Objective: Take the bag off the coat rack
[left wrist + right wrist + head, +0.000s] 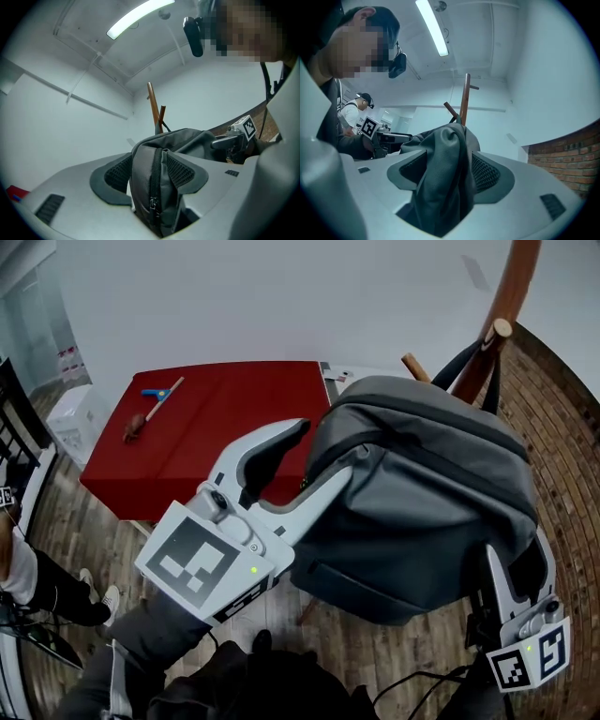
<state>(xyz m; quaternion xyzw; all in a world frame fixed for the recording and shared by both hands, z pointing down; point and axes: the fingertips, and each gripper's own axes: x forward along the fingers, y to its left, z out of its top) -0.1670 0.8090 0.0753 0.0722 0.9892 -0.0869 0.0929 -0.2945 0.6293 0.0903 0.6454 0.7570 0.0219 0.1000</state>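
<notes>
Bag [422, 493] hangs by its straps on a peg [502, 329] of the coat rack [514, 287], above and beyond my hands; left tongs [149, 173] and right tongs [443, 171] stand apart, a fold of its flanks between each, unclamped; I judge it must rise up off that peg.

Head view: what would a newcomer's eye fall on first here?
A big grey bag fills the middle and right, its straps over a peg of the wooden rack at top right. The left gripper and right gripper flank it, jaws wide, bag fabric between them. A red table stands at upper left.
</notes>
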